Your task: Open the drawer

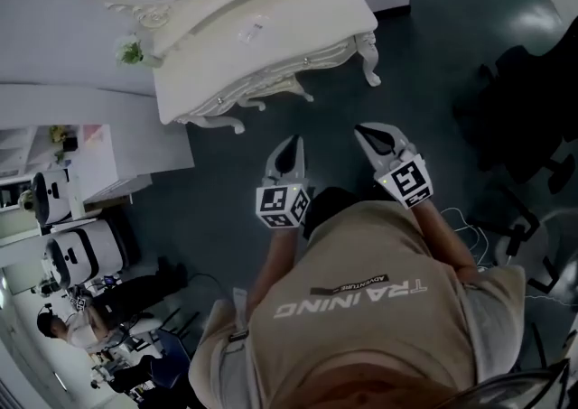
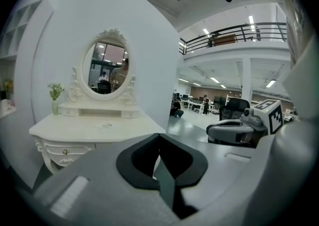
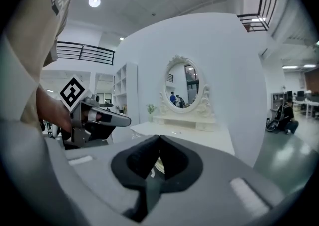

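Observation:
A white dressing table [image 1: 262,28] with an oval mirror [image 2: 107,68] stands against the wall ahead. Its drawer front [image 1: 271,80] with small knobs [image 2: 64,151] is closed. Both grippers are held above the floor, short of the table and touching nothing. My left gripper [image 1: 291,144] is shut and empty, its tips [image 2: 159,137] meeting at a point. Beside it, my right gripper [image 1: 368,132] is also shut with nothing in it, aimed at the table [image 3: 189,135]. Each gripper shows in the other's view: the right gripper [image 2: 234,131] and the left gripper [image 3: 99,117].
A small plant in a vase [image 2: 55,95] stands on the tabletop's left end. White shelving [image 1: 63,163] and round machines [image 1: 81,249] stand at the left. A dark office chair [image 1: 528,100] and floor cables [image 1: 470,227] lie at the right. People sit further off [image 1: 68,326].

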